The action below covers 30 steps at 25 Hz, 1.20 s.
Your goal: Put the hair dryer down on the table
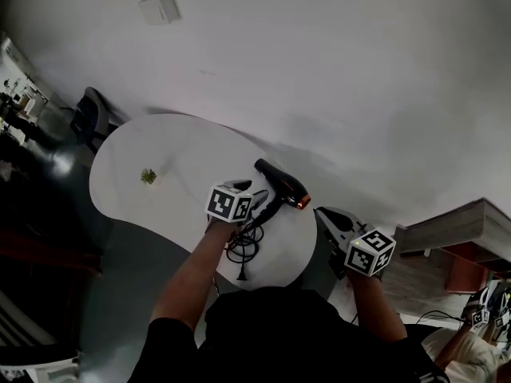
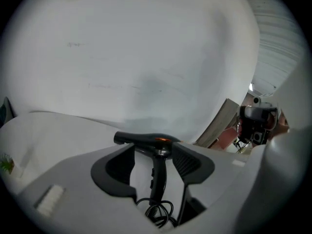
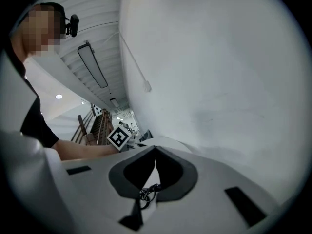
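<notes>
The black hair dryer (image 1: 281,188) lies on the round white table (image 1: 160,146), its nozzle toward the wall and its coiled cord (image 1: 242,250) near the front edge. My left gripper (image 1: 257,211) is at the dryer's handle. In the left gripper view the jaws of the left gripper (image 2: 153,152) stand wide, with the hair dryer (image 2: 157,172) between them and a gap on each side of the handle. My right gripper (image 1: 331,218) hangs off the table's right edge. Seen in its own view, the right gripper (image 3: 155,148) has its tips touching and holds nothing; the cord (image 3: 145,194) shows beyond.
A small green plant (image 1: 148,176) sits on the table's left part. A dark chair (image 1: 92,116) stands behind the table on the left. A wooden shelf (image 1: 455,226) is at the right. A white wall rises behind the table.
</notes>
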Each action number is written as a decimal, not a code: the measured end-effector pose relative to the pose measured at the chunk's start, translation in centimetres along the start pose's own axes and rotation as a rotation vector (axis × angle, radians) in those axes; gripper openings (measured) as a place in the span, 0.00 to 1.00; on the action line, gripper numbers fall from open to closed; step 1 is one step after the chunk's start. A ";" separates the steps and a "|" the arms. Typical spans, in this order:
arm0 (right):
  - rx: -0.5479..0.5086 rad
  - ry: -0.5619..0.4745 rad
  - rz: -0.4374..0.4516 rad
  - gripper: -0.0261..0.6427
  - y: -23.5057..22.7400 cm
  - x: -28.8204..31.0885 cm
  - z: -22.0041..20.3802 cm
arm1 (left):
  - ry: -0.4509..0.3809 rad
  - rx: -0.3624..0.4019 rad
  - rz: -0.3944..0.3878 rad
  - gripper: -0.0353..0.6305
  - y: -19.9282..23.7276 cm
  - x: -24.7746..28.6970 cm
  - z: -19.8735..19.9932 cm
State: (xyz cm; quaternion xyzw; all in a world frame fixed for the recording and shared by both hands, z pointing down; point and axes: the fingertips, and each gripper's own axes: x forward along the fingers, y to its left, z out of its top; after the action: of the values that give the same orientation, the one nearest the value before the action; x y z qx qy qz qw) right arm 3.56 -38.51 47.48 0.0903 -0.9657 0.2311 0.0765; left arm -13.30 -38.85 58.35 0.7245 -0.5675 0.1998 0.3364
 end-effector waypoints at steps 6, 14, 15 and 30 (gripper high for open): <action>-0.020 0.012 0.042 0.06 1.3 0.4 0.2 | -0.209 -0.009 0.092 0.32 0.5 -6.5 3.0; -0.078 -0.047 -0.010 0.06 2.5 -0.4 1.5 | -0.391 0.040 0.164 0.24 0.6 -13.7 4.2; -0.089 -0.054 -0.016 0.06 2.8 -0.6 1.8 | -0.405 0.057 0.172 0.24 0.5 -14.6 4.2; -0.156 -0.129 -0.077 0.06 5.6 -2.0 2.8 | -0.475 0.186 0.093 0.19 -1.8 -19.1 4.3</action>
State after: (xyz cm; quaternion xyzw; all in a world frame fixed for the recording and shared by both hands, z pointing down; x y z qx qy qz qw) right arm 4.00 -34.66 42.19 0.1355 -0.9795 0.1460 0.0298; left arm -17.25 -28.57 42.05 0.7521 -0.6424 0.0906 0.1162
